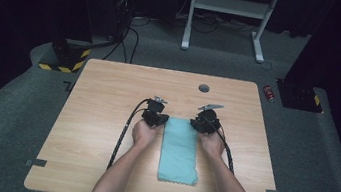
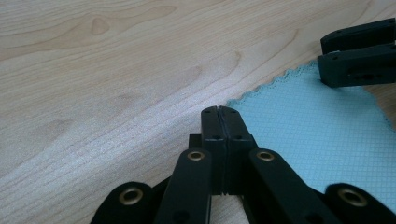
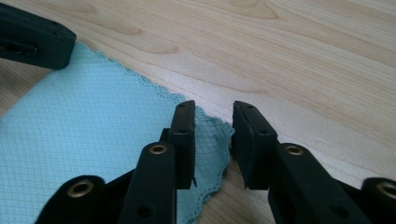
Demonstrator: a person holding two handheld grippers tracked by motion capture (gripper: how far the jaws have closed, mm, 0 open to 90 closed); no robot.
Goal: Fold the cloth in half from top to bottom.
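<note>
A teal cloth, folded into a long strip, lies on the wooden table, running from the grippers toward the front edge. My left gripper sits at the strip's far left corner. In the left gripper view the jaws are pressed together where the corner of the cloth meets their tips. My right gripper is at the far right corner. Its jaws stand apart, and a slightly rumpled corner of the cloth lies loose between them. Each gripper view shows the other gripper across the cloth: right, left.
A round grey grommet sits in the table near its far edge. Black cables trail from the grippers back along the forearms. On the floor beyond are a white desk frame and a small red object.
</note>
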